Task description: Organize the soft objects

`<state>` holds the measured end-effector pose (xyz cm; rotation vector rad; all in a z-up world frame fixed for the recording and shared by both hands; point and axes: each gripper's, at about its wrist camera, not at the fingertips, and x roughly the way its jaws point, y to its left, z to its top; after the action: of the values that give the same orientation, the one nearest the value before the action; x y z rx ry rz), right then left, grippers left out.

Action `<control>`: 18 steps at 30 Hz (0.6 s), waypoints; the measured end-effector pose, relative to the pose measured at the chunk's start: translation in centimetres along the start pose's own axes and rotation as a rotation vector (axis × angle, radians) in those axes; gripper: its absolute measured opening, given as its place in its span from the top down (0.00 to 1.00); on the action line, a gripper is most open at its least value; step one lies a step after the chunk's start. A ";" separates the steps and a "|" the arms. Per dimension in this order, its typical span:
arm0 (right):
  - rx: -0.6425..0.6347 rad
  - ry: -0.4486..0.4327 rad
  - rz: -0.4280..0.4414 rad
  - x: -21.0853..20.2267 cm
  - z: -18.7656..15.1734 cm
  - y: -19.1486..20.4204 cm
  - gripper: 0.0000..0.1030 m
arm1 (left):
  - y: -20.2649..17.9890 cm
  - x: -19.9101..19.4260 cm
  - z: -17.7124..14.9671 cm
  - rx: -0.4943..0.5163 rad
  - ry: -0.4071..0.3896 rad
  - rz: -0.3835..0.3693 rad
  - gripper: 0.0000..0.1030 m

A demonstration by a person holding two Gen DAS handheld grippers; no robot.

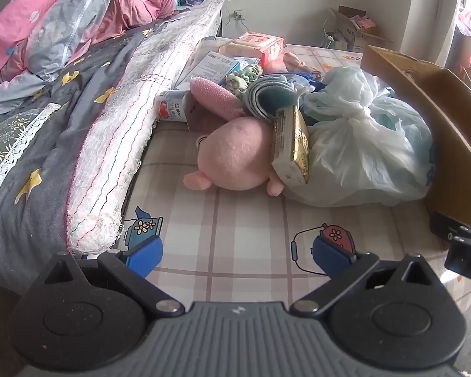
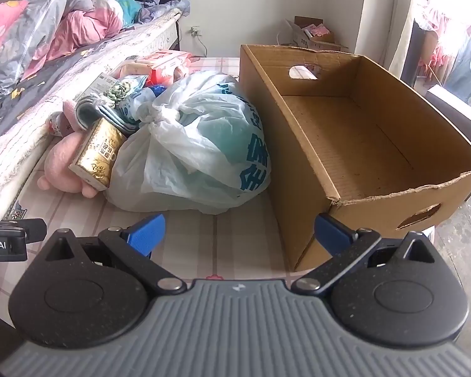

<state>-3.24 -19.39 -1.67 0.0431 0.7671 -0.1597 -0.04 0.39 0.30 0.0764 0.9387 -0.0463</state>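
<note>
A pink plush toy (image 1: 235, 154) lies on the checked mat (image 1: 241, 226), also seen as the plush toy (image 2: 62, 163) in the right wrist view. A gold box (image 1: 290, 144) leans on it; the same gold box (image 2: 97, 157) shows at the right wrist view's left. Beside them sits a knotted plastic bag (image 1: 361, 144), the bag (image 2: 197, 150) bulging with soft stuff. Behind lie a pink sponge-like pad (image 1: 216, 97) and a rolled teal cloth (image 1: 267, 97). My left gripper (image 1: 237, 254) is open, short of the plush. My right gripper (image 2: 238, 235) is open between bag and cardboard box (image 2: 376, 119).
A bed with a grey quilt (image 1: 47, 119) and pink bedding (image 1: 22, 37) rises at the left, edged by a white mesh rail (image 1: 135, 119). Cartons (image 1: 260, 47) are stacked behind the pile. The cardboard box is empty, and another open carton (image 2: 311, 34) stands by the far wall.
</note>
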 end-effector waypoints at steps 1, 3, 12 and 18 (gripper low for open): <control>0.000 0.001 0.002 0.0 0.0 0.0 0.01 | 0.0 0.0 0.0 -0.002 0.001 0.000 0.01; -0.001 0.004 0.002 0.1 0.0 0.0 0.01 | 0.0 0.0 -0.1 -0.005 0.001 0.003 0.01; -0.009 0.014 0.007 0.2 0.0 0.2 0.01 | 0.0 0.2 0.0 -0.020 0.012 0.010 0.01; -0.010 0.022 0.005 0.2 0.0 0.2 0.01 | -0.2 0.4 -0.1 -0.018 0.027 0.013 0.01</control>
<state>-3.11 -19.16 -1.80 0.0372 0.7894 -0.1508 0.08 0.16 -0.10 0.0666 0.9656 -0.0245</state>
